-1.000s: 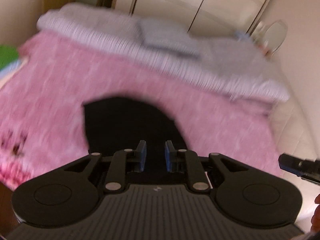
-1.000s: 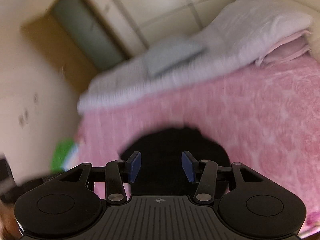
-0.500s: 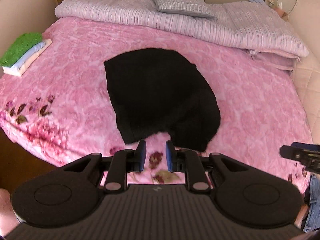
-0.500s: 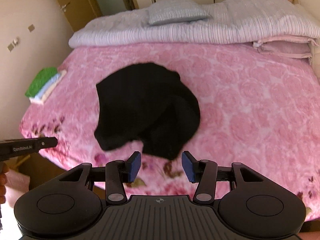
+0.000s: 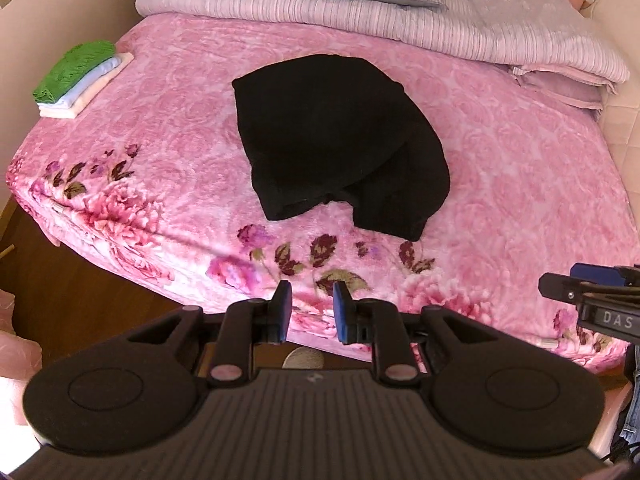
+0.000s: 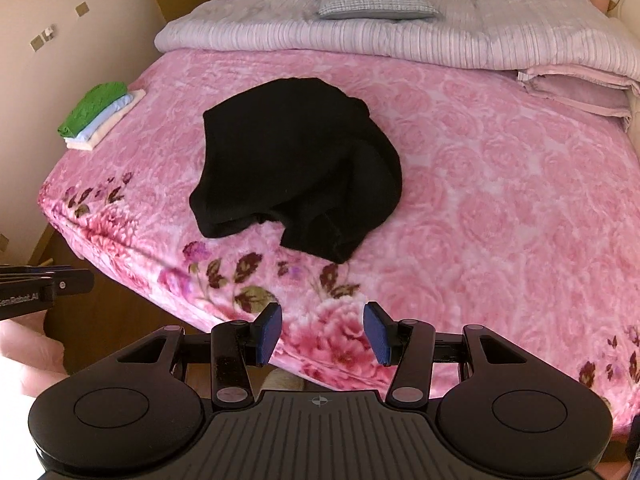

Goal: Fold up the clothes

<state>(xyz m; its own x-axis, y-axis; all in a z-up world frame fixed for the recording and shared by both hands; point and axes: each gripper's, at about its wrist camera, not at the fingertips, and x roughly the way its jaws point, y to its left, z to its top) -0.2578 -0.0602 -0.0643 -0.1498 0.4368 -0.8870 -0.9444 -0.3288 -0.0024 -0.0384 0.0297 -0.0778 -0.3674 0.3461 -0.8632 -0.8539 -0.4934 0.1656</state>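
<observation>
A black garment (image 5: 336, 140) is seen lying bunched up in the middle of a pink flowered blanket (image 5: 520, 184) on the bed. A small pile of folded clothes (image 5: 80, 78) is kept near the far left corner. The left gripper (image 5: 309, 308) is held over the bed's near edge, slightly apart, with nothing between. The right gripper (image 6: 323, 332) is held wide apart and empty.

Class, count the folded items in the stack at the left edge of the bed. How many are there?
3, stacked: the green item on top, the light blue item in the middle, the cream item at the bottom. Thinner layers may be hidden between them.
</observation>
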